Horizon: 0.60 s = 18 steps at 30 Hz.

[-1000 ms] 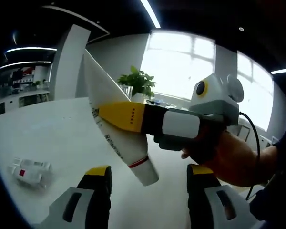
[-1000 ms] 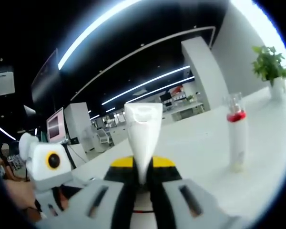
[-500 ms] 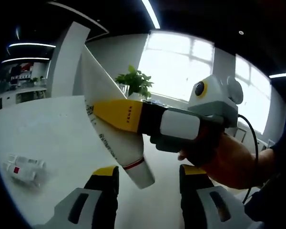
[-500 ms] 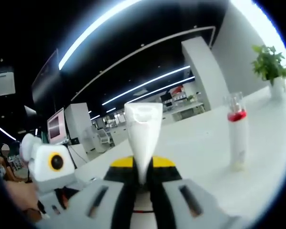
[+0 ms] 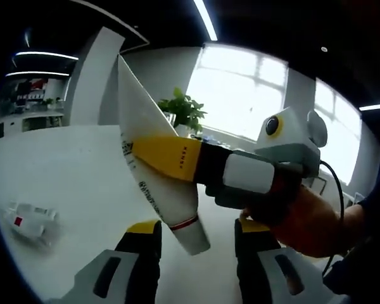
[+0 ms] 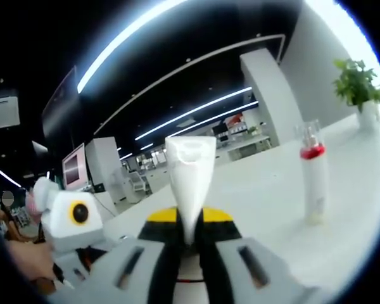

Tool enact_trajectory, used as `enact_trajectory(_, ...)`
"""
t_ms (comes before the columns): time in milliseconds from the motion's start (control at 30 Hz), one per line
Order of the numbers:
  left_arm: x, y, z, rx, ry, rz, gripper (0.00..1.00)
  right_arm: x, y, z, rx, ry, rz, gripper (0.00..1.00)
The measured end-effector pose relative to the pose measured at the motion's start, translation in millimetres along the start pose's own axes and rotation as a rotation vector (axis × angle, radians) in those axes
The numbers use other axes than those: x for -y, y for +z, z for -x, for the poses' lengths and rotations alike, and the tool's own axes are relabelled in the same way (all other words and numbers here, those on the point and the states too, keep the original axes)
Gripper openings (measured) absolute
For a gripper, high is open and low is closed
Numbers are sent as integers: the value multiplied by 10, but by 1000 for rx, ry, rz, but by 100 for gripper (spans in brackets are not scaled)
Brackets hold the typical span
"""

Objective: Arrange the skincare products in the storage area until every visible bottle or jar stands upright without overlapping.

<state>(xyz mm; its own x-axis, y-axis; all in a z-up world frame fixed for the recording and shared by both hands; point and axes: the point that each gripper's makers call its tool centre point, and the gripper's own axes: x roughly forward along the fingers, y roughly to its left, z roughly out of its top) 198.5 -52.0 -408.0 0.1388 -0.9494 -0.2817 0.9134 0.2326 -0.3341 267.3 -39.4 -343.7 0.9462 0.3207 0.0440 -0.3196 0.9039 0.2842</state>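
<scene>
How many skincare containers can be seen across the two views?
3: a white tube clamped in the right gripper; a red-collared bottle standing upright on the white table; a small bottle lying on its side. Others may be out of frame.

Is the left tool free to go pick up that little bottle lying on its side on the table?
Probably yes: the left tool looks open and empty, and bare table lies between it and the lying bottle.

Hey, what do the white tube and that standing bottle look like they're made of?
The tube looks like soft matte plastic: it tapers to a flat crimped end, clamped in the right gripper. The bottle seems rigid white plastic with a clear cap and red collar.
</scene>
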Motion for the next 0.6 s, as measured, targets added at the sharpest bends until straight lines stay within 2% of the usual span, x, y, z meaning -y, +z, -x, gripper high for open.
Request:
enact_trajectory(167, -20, -22, -5, -6, 0, 19, 43, -12, -16, 2, -2, -1, 4, 6)
enact_trajectory(300, -24, -38, -3, -11, -4, 22, 36, -26, -21, 1, -2, 2, 0, 6)
enact_trajectory(600, -35, -42, -23, -7, -2, 29, 32, -29, -47, 16, 0, 1, -6, 7)
